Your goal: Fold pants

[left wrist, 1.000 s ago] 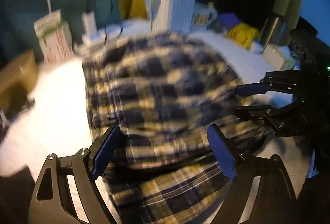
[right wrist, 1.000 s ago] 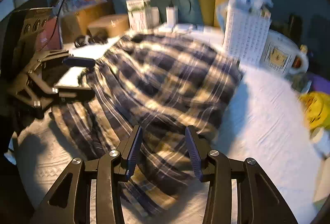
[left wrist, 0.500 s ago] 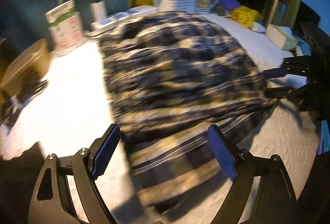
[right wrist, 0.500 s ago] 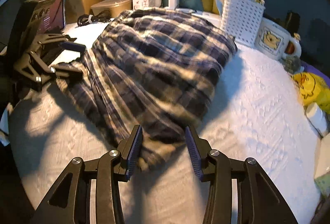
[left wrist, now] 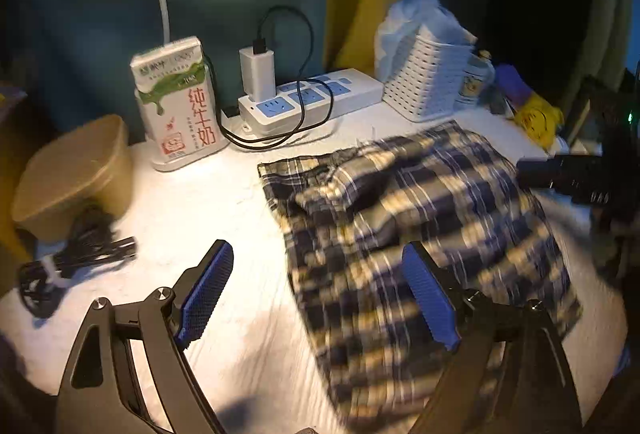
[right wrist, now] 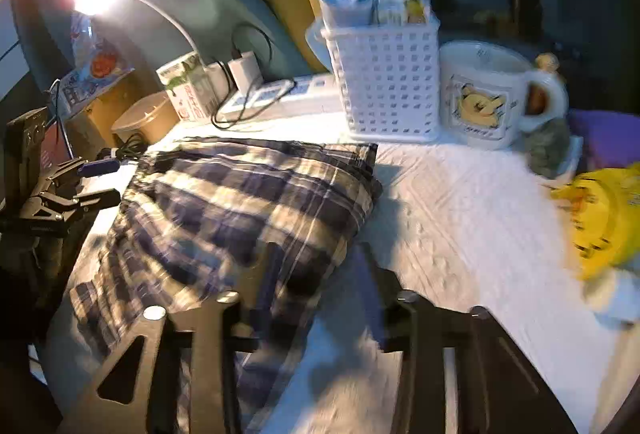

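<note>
The blue and cream plaid pants (left wrist: pixel 420 218) lie in a folded heap on the white table cover (left wrist: pixel 224 194); they also show in the right wrist view (right wrist: pixel 240 206). My left gripper (left wrist: pixel 320 294) is open and empty, over the pants' left edge. My right gripper (right wrist: pixel 316 274) is open and empty, blurred, over the pants' right front corner. The right gripper shows at the right edge of the left wrist view (left wrist: pixel 576 182). The left gripper shows at the left of the right wrist view (right wrist: pixel 80 186).
At the back stand a milk carton (left wrist: pixel 176 102), a power strip (left wrist: pixel 308 98) with charger and cable, a white basket (right wrist: pixel 384 82), a Pooh mug (right wrist: pixel 488 94). A tan box (left wrist: pixel 76 170) and black cables (left wrist: pixel 72 254) sit left. A yellow toy (right wrist: pixel 604 218) lies right.
Both grippers have drawn back and lifted away from the pants. The pants now lie flatter, nearer the basket. The right gripper has swung toward the right.
</note>
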